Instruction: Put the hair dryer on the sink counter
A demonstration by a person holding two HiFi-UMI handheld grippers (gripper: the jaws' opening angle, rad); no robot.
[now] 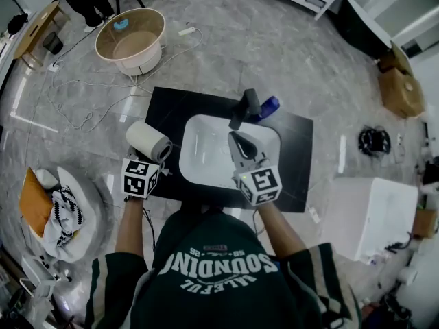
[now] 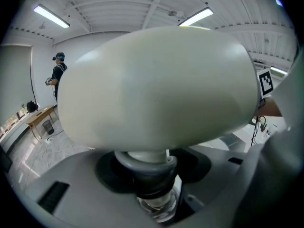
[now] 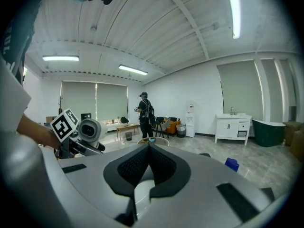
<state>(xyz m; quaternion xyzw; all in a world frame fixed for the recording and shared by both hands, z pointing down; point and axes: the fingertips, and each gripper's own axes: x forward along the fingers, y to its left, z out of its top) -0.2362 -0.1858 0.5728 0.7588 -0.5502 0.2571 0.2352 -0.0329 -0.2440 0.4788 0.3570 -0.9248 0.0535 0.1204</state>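
Clerk: Item, hair dryer (image 1: 148,141): white, round-bodied. Our left claw (image 2: 151,189) pinches it at the neck. We hold it over the left edge of the black worktop (image 1: 171,108), beside the basin (image 1: 206,149).

Checker: Handling: we should lower it level onto bare worktop, clear of the basin rim, and only then spread the claw. The round body looks likely to roll.

Clerk: Right claw (image 3: 148,163): pressed together, empty, over the basin.

Checker: Surroundings: faucet (image 1: 243,108) and blue bottle (image 1: 269,105) behind the basin. Grey tiled floor (image 1: 274,40), round tub (image 1: 130,40), white cabinet (image 1: 374,218).

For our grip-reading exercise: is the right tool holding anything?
No, the right tool has its jaws closed together with nothing between them.
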